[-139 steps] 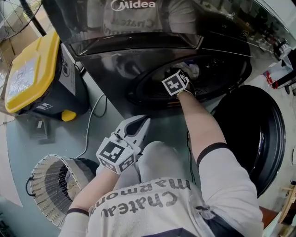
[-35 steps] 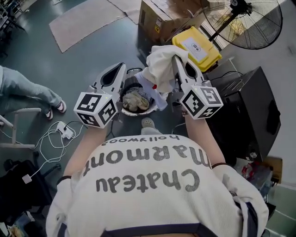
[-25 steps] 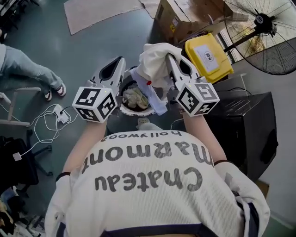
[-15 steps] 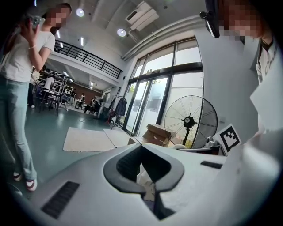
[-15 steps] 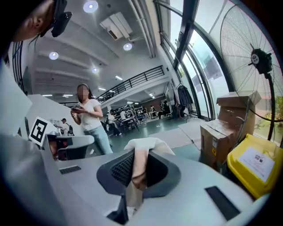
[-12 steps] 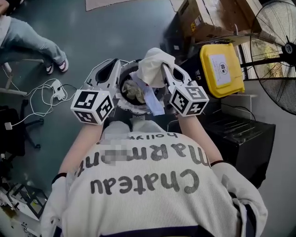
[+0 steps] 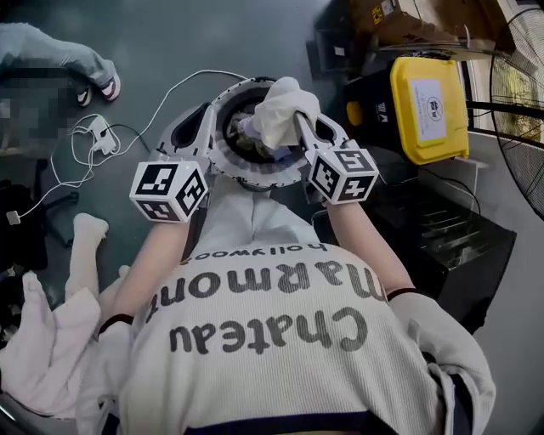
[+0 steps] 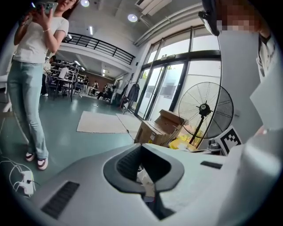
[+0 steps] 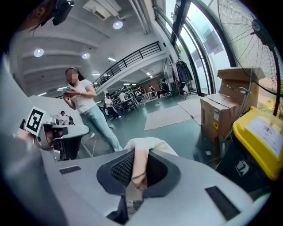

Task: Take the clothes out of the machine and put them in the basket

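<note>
Cream crumpled cloth garment [image 7: 285,106]: clenched in right gripper [image 7: 297,127], hanging over round white slatted basket [image 7: 246,176], towards its 1 o'clock side; left gripper [image 7: 202,123], closed, at 9 o'clock.

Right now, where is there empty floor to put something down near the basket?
Bare floor lies beyond the basket, between the bystander's shoe and the cardboard boxes. Crowded: the basket holds clothes, with the cream garment in the right gripper over it; white cable to its left, yellow-lidded bin to its right.
</note>
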The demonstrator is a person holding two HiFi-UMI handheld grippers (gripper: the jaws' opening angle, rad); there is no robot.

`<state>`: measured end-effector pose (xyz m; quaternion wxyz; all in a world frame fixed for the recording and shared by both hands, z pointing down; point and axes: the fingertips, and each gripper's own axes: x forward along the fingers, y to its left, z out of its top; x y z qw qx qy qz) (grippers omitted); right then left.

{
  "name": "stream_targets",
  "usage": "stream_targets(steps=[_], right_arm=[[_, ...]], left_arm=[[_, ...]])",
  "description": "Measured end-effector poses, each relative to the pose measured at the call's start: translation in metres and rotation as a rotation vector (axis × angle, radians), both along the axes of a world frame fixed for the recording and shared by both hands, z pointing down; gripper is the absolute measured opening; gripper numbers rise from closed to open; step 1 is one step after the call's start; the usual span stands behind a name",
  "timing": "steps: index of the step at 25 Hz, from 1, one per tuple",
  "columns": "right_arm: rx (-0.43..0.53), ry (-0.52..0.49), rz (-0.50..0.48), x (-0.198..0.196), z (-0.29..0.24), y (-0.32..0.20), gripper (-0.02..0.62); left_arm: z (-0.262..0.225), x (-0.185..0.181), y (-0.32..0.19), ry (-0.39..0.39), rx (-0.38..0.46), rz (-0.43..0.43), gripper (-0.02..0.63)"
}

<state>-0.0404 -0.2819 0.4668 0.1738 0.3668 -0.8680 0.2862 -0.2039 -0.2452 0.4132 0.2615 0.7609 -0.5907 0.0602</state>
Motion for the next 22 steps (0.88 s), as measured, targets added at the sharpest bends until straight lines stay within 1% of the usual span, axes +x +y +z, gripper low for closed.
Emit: stream_targets(steps=[4,7,13,22], right_arm=[[-0.072,0.052,0.005,-0.003,0.040,0.004,0.046],[-0.117,0.070,0.030,-0.005,0.069,0.003,0.046],[-0.216,0.074,0.074,-0.019,0.121,0.004,0.046],[-0.311,0.110,0.111,-0.017,0.192,0.022,0.046]], left_arm=[[0.037,-0.009,-0.007,0.022,-0.057,0.001,0.008],[0.062,-0.010,-0.013,0.020,-0.089,0.032,0.008],[0.111,-0.019,-0.014,0.010,-0.169,0.070,0.008],[0.176,-0.005,-0.003,0.006,-0.237,0.136,0.008]])
